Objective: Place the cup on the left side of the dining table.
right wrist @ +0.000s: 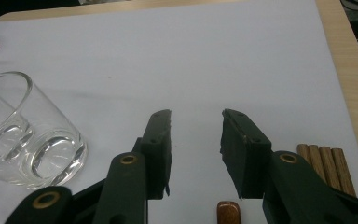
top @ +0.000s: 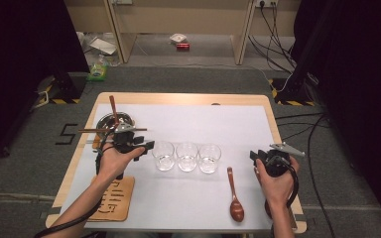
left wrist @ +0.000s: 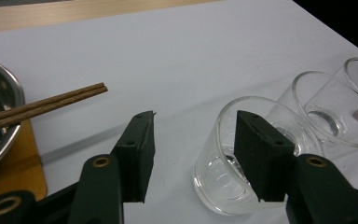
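Three clear glasses stand in a row mid-table: left (top: 163,156), middle (top: 187,156), right (top: 209,157). My left gripper (top: 145,144) is just left of the left glass (left wrist: 223,177). In the left gripper view it (left wrist: 193,154) is open, the glass's near-left wall stands between the jaws, and neither pad presses on it. My right gripper (top: 257,157) is held right of the glasses, near the table's right edge. Its jaws (right wrist: 196,149) are open over bare white sheet. A wooden spoon (top: 235,196) lies between the glasses and the right hand, its handle tip (right wrist: 227,212) below the jaws.
A steel bowl (top: 121,119) sits at the left with brown chopsticks (top: 111,130) across its rim (left wrist: 9,93). A wooden board (top: 113,198) lies at the front left under the left forearm. Several wooden rods (right wrist: 326,165) lie beside the right gripper. The white sheet (top: 193,119) covers the table.
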